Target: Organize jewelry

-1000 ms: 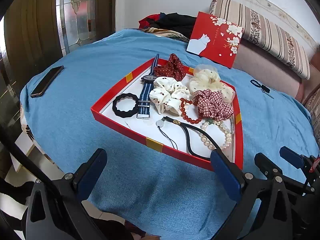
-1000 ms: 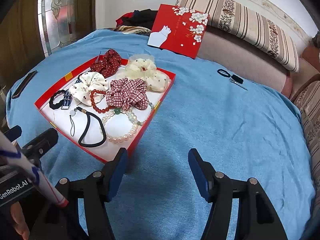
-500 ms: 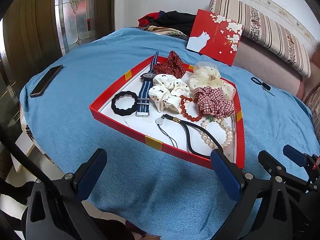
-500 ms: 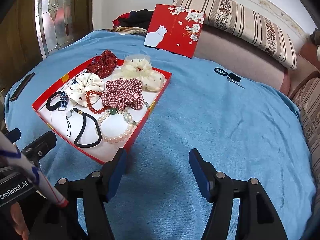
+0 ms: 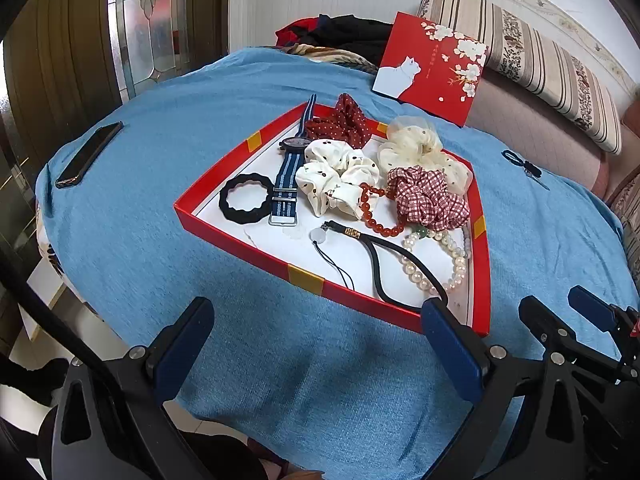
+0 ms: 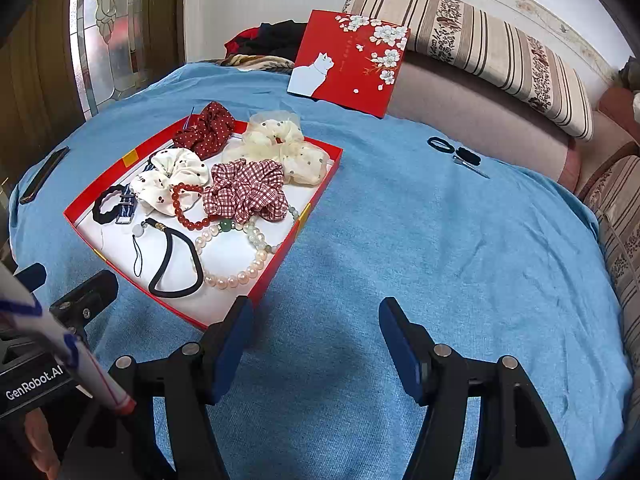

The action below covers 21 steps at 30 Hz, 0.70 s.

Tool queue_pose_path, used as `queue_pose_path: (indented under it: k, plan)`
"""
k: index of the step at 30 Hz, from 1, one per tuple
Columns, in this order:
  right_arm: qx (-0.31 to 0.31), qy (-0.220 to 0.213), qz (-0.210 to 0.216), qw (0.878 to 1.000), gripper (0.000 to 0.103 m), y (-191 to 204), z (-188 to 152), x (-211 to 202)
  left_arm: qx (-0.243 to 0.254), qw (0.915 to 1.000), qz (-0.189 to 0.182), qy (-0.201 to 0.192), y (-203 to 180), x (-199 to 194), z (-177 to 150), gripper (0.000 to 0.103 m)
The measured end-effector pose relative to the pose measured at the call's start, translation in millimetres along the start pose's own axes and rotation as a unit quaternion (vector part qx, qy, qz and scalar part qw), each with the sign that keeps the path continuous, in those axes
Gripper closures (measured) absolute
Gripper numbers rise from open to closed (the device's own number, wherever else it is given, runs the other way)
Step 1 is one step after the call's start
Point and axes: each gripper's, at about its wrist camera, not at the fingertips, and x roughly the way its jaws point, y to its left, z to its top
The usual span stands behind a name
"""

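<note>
A red tray [image 5: 224, 232] [image 6: 296, 236] on the blue cloth holds a black hair ring [image 5: 245, 198], a striped watch [image 5: 289, 176], several scrunchies such as the checked one [image 5: 430, 200] [image 6: 244, 190], a red bead bracelet [image 5: 376, 216] [image 6: 186, 208], a pearl bracelet [image 5: 436, 264] [image 6: 236, 272] and a black cord loop [image 5: 384, 276] [image 6: 172, 264]. My left gripper [image 5: 316, 344] is open and empty, just short of the tray's near edge. My right gripper [image 6: 316, 332] is open and empty over the cloth, right of the tray's near corner.
A red lid with a white cat [image 5: 432, 68] [image 6: 348, 60] leans at the back against a striped sofa cushion [image 6: 480, 44]. A black phone [image 5: 88, 154] lies at the left. Scissors [image 6: 456, 152] lie at the right. Clothes [image 5: 340, 36] are piled at the back.
Both grippers have drifted slightly; the tray sits a little lower and closer in the left view. The jaws stay open and nothing in the tray has moved.
</note>
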Motion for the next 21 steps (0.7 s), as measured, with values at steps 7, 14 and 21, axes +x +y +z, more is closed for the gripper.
queue_pose_path:
  k: [7, 14, 21]
  plan:
    - [-0.002, -0.002, -0.002, 1.000, 0.033, 1.4, 0.8, -1.2, 0.000, 1.0000, -0.001, 0.002, 0.3, 0.8, 0.3, 0.000]
    - [-0.002, -0.005, -0.004, 1.000, 0.033, 1.8, 2.3, -1.8, -0.002, 1.0000, -0.001, 0.004, 0.3, 2.2, -1.3, 0.000]
    - [-0.003, -0.006, -0.005, 1.000, 0.032, 2.8, 3.9, -2.3, -0.004, 0.9999, -0.002, 0.012, 1.6, 7.0, -0.2, 0.000]
